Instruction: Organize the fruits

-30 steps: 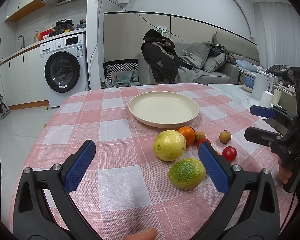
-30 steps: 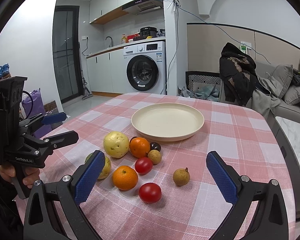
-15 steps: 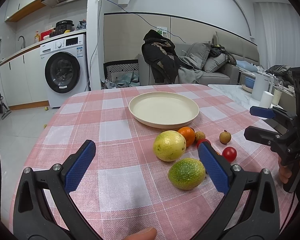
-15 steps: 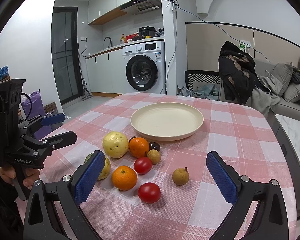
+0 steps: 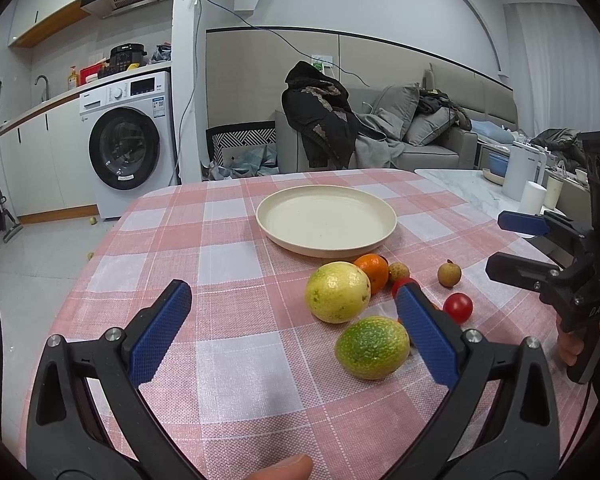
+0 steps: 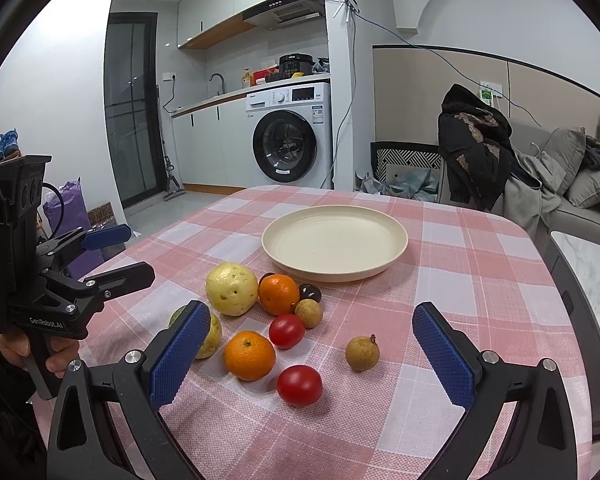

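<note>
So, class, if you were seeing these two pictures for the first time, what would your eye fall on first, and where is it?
The cluster of bright fruit on the pink checked tablecloth stands out first, lying just in front of the empty cream plate at the table's middle. Next come the blue-padded fingers of the right gripper, spread open at the bottom of its view, and the left gripper, also open, held at the table's left edge.

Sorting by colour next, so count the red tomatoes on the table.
2. One tomato lies nearest the camera; the other tomato sits behind it, beside the front orange. Others may hide behind bigger fruit.
</note>
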`<state>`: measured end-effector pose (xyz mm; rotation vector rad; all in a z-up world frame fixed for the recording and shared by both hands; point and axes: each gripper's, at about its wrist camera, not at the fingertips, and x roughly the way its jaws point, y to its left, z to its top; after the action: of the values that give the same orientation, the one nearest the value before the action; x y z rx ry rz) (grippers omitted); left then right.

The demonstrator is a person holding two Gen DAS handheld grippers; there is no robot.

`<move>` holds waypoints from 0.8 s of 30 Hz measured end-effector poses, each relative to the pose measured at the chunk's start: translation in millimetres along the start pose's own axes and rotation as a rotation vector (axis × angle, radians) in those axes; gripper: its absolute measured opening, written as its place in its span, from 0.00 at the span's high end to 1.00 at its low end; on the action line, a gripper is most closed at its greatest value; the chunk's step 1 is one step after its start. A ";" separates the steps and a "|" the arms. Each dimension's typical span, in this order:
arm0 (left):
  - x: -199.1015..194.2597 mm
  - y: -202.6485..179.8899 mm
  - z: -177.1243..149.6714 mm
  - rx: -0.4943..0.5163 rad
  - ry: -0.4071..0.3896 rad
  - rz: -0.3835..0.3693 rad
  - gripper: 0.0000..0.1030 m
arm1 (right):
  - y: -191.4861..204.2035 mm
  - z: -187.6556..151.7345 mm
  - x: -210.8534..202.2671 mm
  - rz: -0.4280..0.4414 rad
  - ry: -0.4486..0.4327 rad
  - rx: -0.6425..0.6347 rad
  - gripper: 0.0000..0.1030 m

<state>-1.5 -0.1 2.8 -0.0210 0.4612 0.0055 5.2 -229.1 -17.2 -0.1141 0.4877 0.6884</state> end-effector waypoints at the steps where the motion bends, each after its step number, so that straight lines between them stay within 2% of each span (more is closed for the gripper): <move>1: 0.1 -0.2 -0.2 -0.001 0.001 0.000 0.01 | -0.4 -0.1 0.2 -0.001 0.000 -0.001 0.00; 18: -1.5 -4.0 -3.1 0.006 0.000 -0.002 0.01 | -1.3 0.0 1.9 -0.011 0.010 0.019 0.00; 24: -1.1 -3.4 4.6 0.023 0.026 -0.005 0.01 | -7.2 0.0 9.7 -0.031 0.064 0.036 0.00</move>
<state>-0.4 -3.4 7.5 0.0006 0.4875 -0.0048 16.2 -229.1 -22.1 -0.1093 0.5584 0.6470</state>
